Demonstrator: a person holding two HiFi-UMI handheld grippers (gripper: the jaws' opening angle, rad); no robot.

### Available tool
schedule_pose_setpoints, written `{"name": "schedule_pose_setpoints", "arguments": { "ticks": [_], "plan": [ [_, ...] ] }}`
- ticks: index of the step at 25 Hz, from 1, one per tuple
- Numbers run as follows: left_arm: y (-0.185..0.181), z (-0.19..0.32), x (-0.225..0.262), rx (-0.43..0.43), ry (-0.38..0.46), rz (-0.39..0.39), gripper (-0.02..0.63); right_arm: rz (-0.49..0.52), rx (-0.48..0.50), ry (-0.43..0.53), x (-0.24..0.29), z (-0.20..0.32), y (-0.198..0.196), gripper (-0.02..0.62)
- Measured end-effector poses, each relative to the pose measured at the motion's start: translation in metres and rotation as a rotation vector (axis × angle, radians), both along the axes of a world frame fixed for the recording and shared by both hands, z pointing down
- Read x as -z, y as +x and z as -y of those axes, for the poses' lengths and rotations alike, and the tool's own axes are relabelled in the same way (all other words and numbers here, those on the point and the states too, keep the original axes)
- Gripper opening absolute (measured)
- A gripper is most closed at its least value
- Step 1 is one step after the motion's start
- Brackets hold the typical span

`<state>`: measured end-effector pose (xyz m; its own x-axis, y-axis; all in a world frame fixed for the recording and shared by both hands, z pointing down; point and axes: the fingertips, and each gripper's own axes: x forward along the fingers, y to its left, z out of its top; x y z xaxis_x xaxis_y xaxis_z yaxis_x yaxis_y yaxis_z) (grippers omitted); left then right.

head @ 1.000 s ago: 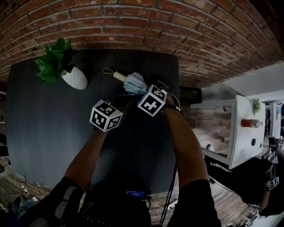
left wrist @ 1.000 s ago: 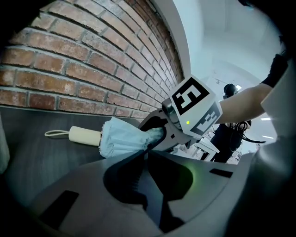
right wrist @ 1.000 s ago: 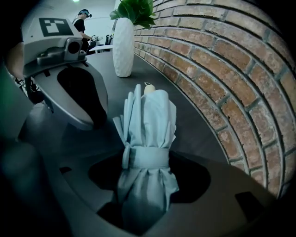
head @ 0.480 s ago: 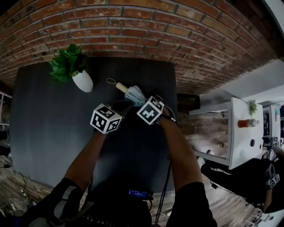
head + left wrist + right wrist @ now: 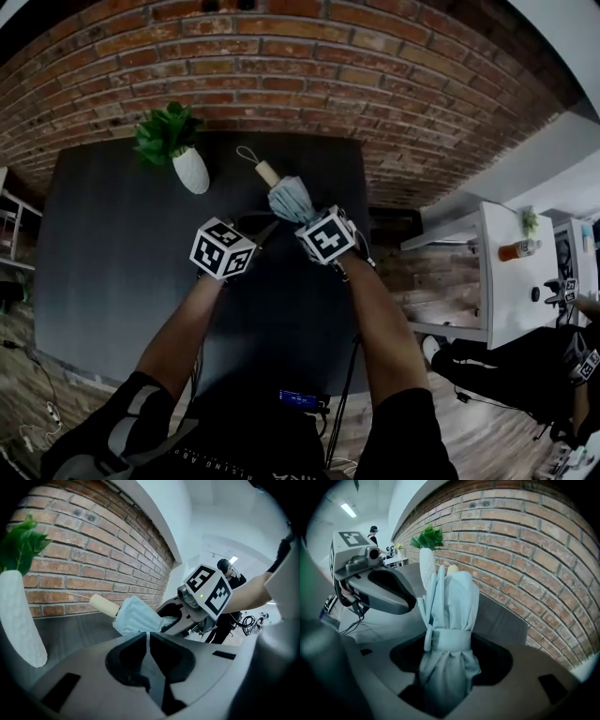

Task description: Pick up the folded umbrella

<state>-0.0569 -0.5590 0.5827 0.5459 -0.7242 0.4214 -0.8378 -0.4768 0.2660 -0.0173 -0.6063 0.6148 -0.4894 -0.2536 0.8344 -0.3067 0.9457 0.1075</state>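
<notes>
Brick wall (image 5: 309, 75) ran behind a dark counter (image 5: 103, 262), and a white vase of green leaves (image 5: 192, 171) stood near the counter's back edge. From above, the folded umbrella (image 5: 291, 199), pale blue with a cream handle (image 5: 267, 173) and a thin cord loop, pointed from the right tool (image 5: 314, 225) toward the wall. It lay over the counter's right half, close to the right edge. The left tool (image 5: 267, 230) sat just beside it on the left.

Only the right gripper view showed the grip. The jaws were pinching the umbrella's bunched cloth just below its wrap strap (image 5: 449, 639), and the canopy rose upright between them toward the bricks. The left gripper view showed its own jaws pressed together on nothing. The umbrella lay just ahead of them, handle toward the wall, with the right tool clamped on its far end. I could not tell from any view whether the umbrella touched the counter.

Bare counter spread wide to the left of the vase and toward the person. On the right it ended just past the right tool, and wood floor (image 5: 450, 309) and a white shelf unit (image 5: 497, 281) lay beyond. An orange bottle (image 5: 511, 251) stood on that unit, its label too small to read. Each tool's cube (image 5: 223, 248) bore black-and-white square markers. A small blue-lit display (image 5: 298, 398) at the person's waist was too small to read.
</notes>
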Motion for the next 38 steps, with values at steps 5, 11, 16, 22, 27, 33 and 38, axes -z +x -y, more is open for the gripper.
{"name": "schedule_pose_setpoints", "arguments": {
  "ticks": [5,11,16,22,27,33,38],
  "plan": [
    [0.01,-0.025,0.026,-0.019,0.032,0.026,0.008,0.102,-0.069,0.021,0.041,-0.016,0.014,0.284],
    [0.033,-0.065,0.049,-0.034,0.065,0.021,0.009,0.256,-0.114,0.036,0.091,-0.058,0.023,0.284],
    [0.049,-0.094,0.07,-0.034,0.111,0.001,0.008,0.346,-0.143,0.053,0.122,-0.093,0.032,0.284],
    [0.056,-0.129,0.084,-0.009,0.152,-0.016,0.008,0.409,-0.168,0.065,0.134,-0.135,0.047,0.284],
    [0.061,-0.154,0.097,0.012,0.177,-0.046,0.008,0.503,-0.209,0.063,0.151,-0.16,0.057,0.284],
    [0.07,-0.182,0.115,0.033,0.224,-0.104,0.009,0.61,-0.26,0.054,0.165,-0.186,0.07,0.284],
    [0.079,-0.198,0.121,0.003,0.235,-0.107,0.042,0.637,-0.27,0.055,0.165,-0.206,0.078,0.284]
  ]
}}
